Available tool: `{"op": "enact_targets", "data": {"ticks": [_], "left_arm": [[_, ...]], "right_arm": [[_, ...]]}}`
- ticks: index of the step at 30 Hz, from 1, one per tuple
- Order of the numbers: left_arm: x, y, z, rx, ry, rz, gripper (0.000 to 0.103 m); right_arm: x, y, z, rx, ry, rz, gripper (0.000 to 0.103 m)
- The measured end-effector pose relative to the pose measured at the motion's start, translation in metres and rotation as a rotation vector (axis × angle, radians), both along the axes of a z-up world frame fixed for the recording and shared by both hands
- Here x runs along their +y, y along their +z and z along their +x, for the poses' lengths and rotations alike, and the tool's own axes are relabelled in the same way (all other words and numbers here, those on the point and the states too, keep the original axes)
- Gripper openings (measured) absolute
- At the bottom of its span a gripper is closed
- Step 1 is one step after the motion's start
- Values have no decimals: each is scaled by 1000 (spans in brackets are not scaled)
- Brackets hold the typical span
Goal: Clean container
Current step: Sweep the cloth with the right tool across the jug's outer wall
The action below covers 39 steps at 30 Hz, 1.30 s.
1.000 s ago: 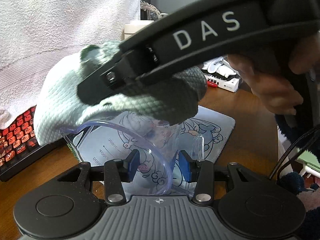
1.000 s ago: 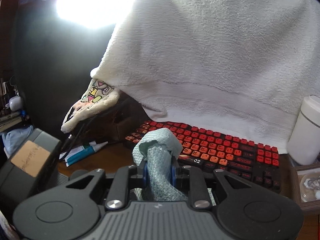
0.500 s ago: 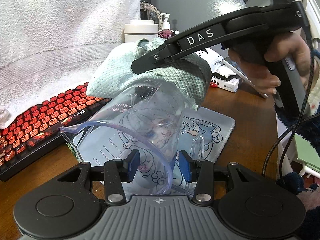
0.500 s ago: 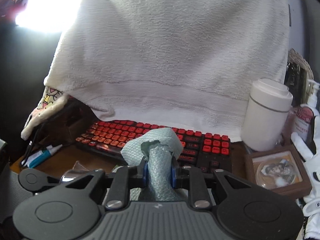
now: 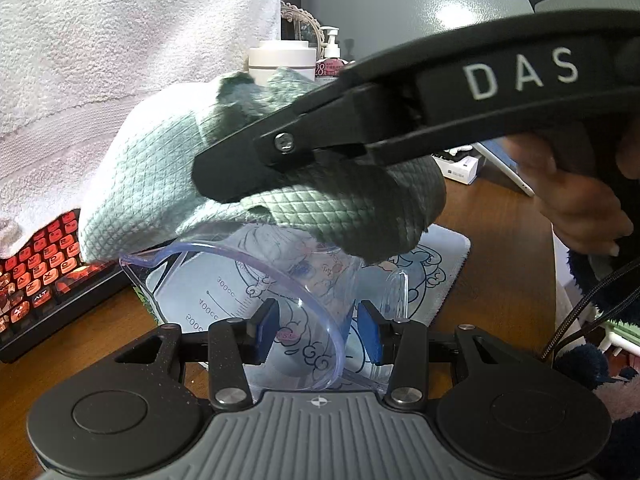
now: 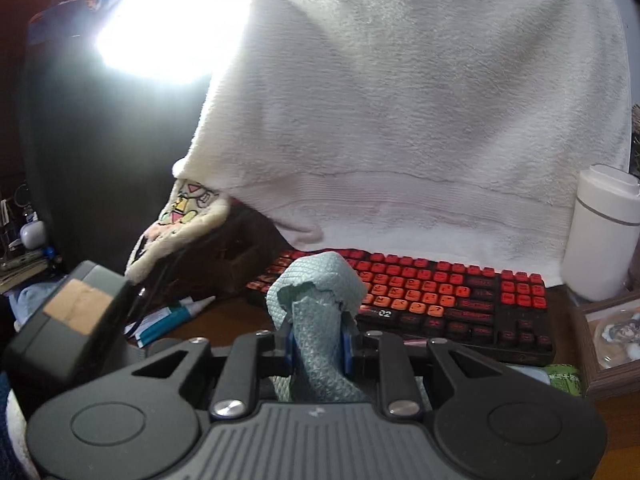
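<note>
Container (image 5: pixel 280 280) unmoved; cloth (image 5: pixel 160 184) back over rim, right hand-held gripper (image 6: pixel 318 340) nearer.

The right gripper (image 5: pixel 224 176), clamping the green cloth (image 5: pixel 168 168), is swinging back in close over the clear measuring jug (image 5: pixel 256 280) after pulling away up and to the right half a second ago; its black body is again filling the upper right of the left wrist view, much as a second ago. The cloth is once more draping over the jug's far rim, hiding the wall it had exposed. In the right wrist view the white towel (image 6: pixel 420 120) and red keyboard (image 6: pixel 440 292) are sliding right as the bright lamp (image 6: pixel 160 40) returns at left.
</note>
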State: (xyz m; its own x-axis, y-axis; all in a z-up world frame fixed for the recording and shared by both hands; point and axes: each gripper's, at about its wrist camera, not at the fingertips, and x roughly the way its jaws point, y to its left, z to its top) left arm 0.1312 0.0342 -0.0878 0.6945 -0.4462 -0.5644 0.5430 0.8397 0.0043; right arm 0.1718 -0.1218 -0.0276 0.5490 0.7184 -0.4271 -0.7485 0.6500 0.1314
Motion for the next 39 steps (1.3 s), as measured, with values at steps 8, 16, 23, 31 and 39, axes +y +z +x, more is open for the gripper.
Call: {"op": "enact_targets", "data": {"ticks": [8, 16, 23, 31, 39], "left_arm": [[2, 0, 0, 1, 0, -3, 43], [1, 1, 0, 1, 0, -2, 43], [0, 2, -1, 2, 0, -5, 43], [0, 1, -1, 2, 0, -3, 43], [0, 1, -1, 1, 0, -3, 43]], "right_arm": [[-32, -7, 8, 18, -47, 58, 20], [-61, -15, 23, 32, -181, 90, 20], [-51, -18, 6, -4, -216, 73, 20], [-27, -15, -24, -24, -132, 53, 20], [-33, -16, -20, -8, -151, 56, 20]]}}
